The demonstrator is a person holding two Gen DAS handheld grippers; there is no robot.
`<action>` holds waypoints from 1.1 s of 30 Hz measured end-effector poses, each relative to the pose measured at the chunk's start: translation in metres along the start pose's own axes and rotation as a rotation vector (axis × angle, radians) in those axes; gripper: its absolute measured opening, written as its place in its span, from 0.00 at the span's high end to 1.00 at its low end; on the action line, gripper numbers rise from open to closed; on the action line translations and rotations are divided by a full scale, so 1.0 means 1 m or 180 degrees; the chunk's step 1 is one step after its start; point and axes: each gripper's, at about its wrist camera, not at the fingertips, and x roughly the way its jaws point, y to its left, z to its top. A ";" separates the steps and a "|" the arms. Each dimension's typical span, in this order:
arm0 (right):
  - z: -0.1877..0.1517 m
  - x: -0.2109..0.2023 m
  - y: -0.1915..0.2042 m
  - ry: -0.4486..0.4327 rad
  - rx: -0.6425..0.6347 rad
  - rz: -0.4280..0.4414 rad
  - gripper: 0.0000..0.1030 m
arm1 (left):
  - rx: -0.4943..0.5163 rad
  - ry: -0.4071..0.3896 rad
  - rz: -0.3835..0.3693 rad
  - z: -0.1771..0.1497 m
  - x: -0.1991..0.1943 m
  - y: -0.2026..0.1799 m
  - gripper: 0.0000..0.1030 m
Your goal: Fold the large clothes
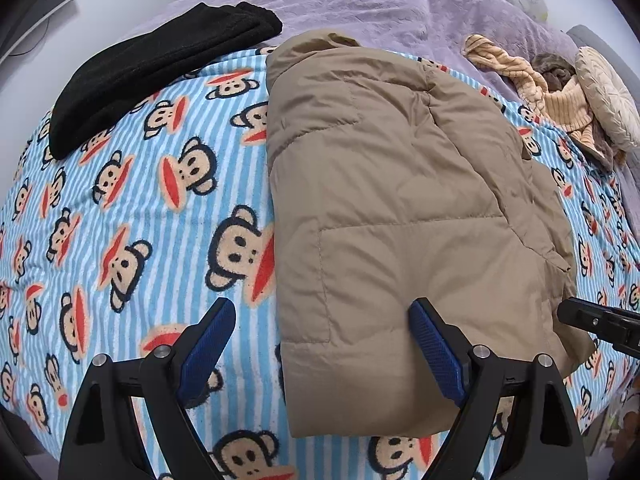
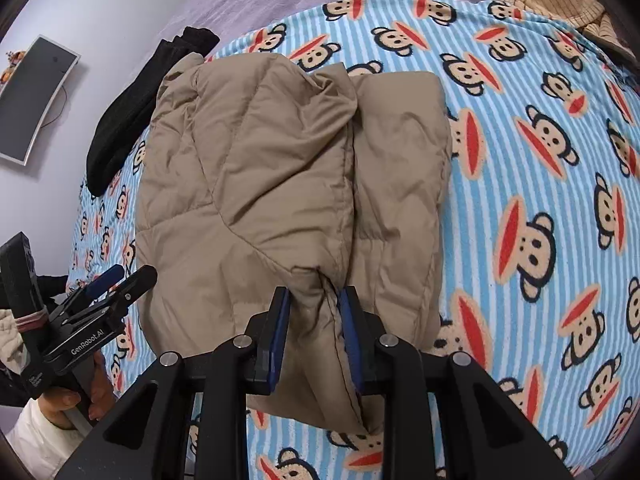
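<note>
A: Lying folded on the bed (image 1: 132, 208), along its near edge, the tan puffer jacket (image 1: 400, 200) is showing its whole length in the left wrist view.

B: The right wrist view is showing more: the right tongs (image 2: 313, 300) are clamping a bunched fold of that jacket, fabric pressing against both blue pads (image 2: 347, 320).

A: The left tongs (image 1: 322, 320) are standing wide apart above the jacket's near left corner, holding nothing. The right view is also catching a hand (image 2: 70, 402) gripping their handle.

B: Counting now: one tan jacket, one folded black garment (image 1: 152, 72) toward the far left corner.

A: One heap of striped knitwear (image 1: 532, 88) and one round pale cushion (image 1: 608, 96) are sitting at the far right, in my view only.
</note>
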 end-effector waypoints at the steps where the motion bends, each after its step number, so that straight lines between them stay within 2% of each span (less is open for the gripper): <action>1: -0.004 -0.002 0.000 0.0002 0.0004 -0.0020 0.72 | 0.0004 0.0014 -0.0013 -0.001 -0.001 0.000 0.14; 16: -0.041 -0.028 0.004 -0.0034 0.0255 -0.0159 0.71 | 0.0115 0.0147 -0.0122 -0.020 -0.027 0.001 0.14; 19: -0.043 -0.034 0.006 -0.0013 0.0227 -0.0157 0.58 | 0.0104 0.0098 -0.0051 -0.026 -0.035 -0.003 0.13; 20: -0.043 -0.037 0.008 -0.0019 0.0190 -0.0157 0.55 | 0.0099 0.0088 -0.0020 -0.028 -0.037 -0.004 0.08; 21: -0.044 -0.040 0.010 -0.0024 0.0148 -0.0155 0.54 | 0.0083 0.0077 0.0009 -0.030 -0.040 -0.006 0.03; 28: -0.051 -0.053 0.012 0.0009 0.0001 -0.0054 0.53 | -0.0034 0.0013 0.0110 -0.043 -0.070 -0.017 0.03; 33: -0.059 -0.067 0.008 -0.0030 -0.0022 -0.0023 0.46 | -0.0046 -0.0002 0.0266 -0.050 -0.087 -0.022 0.01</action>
